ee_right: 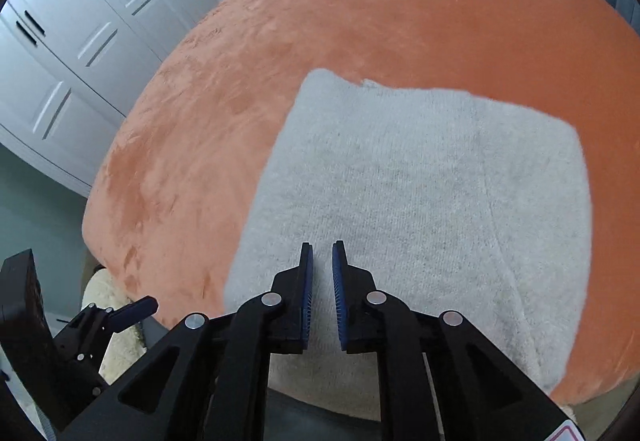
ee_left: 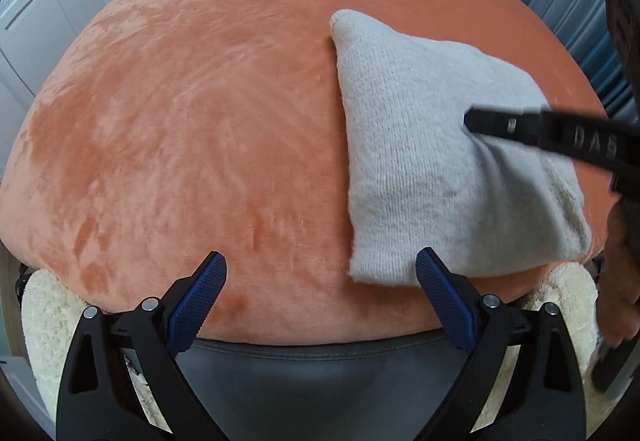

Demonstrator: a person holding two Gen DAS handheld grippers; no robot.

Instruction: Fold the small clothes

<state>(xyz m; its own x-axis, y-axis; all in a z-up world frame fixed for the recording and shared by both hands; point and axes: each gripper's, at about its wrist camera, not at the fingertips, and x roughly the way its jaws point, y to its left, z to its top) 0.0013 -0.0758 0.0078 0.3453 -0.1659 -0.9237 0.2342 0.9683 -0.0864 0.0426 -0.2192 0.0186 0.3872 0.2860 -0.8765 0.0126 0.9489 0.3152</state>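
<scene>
Cream knit garment lay folded on the orange bed cover, long axis running away. Right gripper poised directly over it, jaws narrow, nothing between. Left gripper beside its near-left corner, jaws wide, empty.

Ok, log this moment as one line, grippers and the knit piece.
left gripper: open, empty | right gripper: nearly shut, over cloth | cream knit garment: folded flat on orange blanket
</scene>
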